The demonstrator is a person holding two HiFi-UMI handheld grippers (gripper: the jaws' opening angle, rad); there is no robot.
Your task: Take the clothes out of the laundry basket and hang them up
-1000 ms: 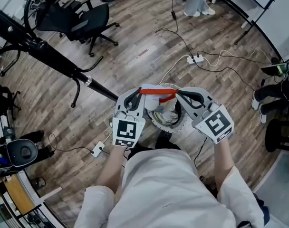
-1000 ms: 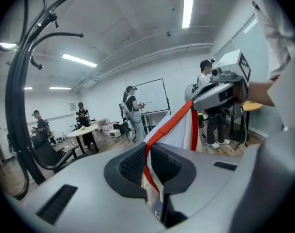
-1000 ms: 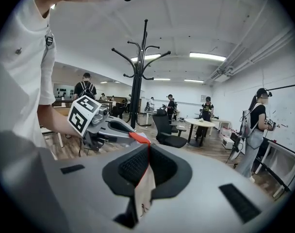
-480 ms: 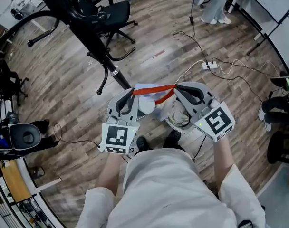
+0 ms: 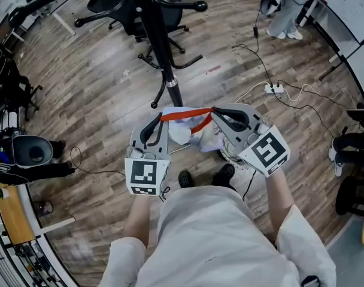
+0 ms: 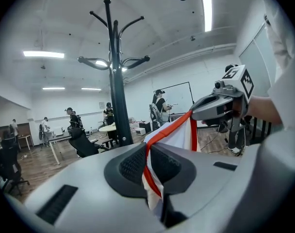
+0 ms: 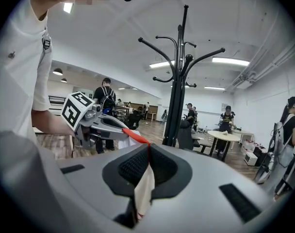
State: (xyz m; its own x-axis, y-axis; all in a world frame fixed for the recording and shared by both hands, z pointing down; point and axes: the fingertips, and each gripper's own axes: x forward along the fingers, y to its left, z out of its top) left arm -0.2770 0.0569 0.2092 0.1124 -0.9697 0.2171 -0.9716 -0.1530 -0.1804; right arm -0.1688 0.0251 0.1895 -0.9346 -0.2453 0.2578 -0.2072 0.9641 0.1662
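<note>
The left gripper point(image 5: 160, 120) and right gripper point(image 5: 215, 113) each have their jaws closed tight on 1 garment point(image 5: 189, 131) — white with a red edge. Its red edge is stretched between the 2 — off the floor, near the black coat stand point(image 5: 163, 52).

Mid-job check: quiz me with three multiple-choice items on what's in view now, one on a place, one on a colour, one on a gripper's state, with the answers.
1. Where is the coat stand? A lying on the floor; B upright, beyond the held garment; C behind the camera wearer.
2. What colour is the garment's trim? A blue; B green; C red-orange.
3. How is the left gripper? A shut on the garment; B open and empty; C shut on a hanger.
Answers: B, both gripper views show its pole standing ahead; C, the stretched edge is red-orange; A, the left gripper view shows its jaws pinching the cloth.
</note>
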